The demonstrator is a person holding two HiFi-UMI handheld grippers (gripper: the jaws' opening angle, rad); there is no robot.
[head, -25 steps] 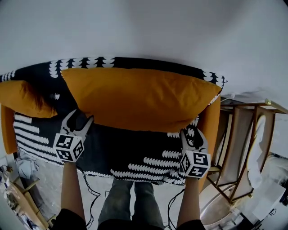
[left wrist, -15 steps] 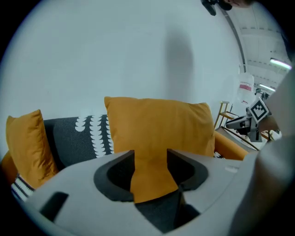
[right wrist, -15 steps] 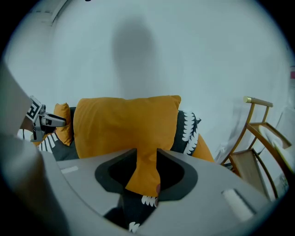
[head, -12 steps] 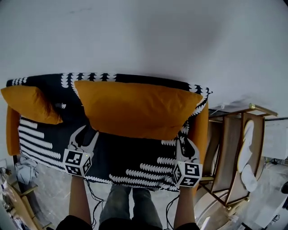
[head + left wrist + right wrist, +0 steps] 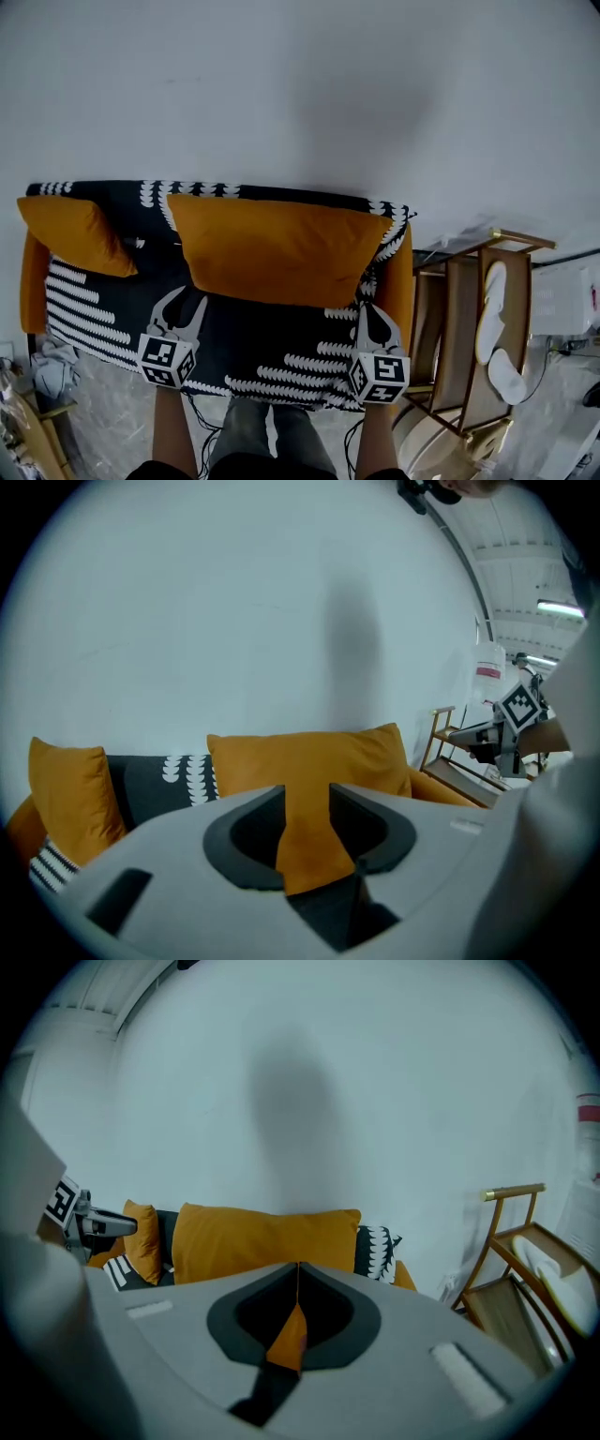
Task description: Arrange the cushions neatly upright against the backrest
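Note:
A long orange cushion [image 5: 277,248] stands upright against the backrest of the sofa [image 5: 272,352], which has a black-and-white patterned cover. A smaller orange cushion [image 5: 70,234] leans in the left corner. My left gripper [image 5: 185,302] hovers in front of the long cushion's left end, clear of it. Its jaws have just been closing and stand a little apart with nothing between them. My right gripper [image 5: 372,314] hangs before the cushion's right end, shut and empty. The left gripper view shows both cushions [image 5: 305,757] [image 5: 70,785] beyond the left gripper [image 5: 307,794]. In the right gripper view the long cushion [image 5: 262,1232] lies past the right gripper [image 5: 298,1274].
A white wall [image 5: 300,84] rises behind the sofa. A wooden rack [image 5: 469,319] holding white slippers [image 5: 492,328] stands close at the sofa's right arm. Bags and clutter [image 5: 47,370] lie on the floor at the lower left. The person's legs are at the sofa's front edge.
Both grippers have drawn back and up from the long cushion's lower edge. The left jaws have narrowed and the right jaws have shut. The cushion stays against the backrest.

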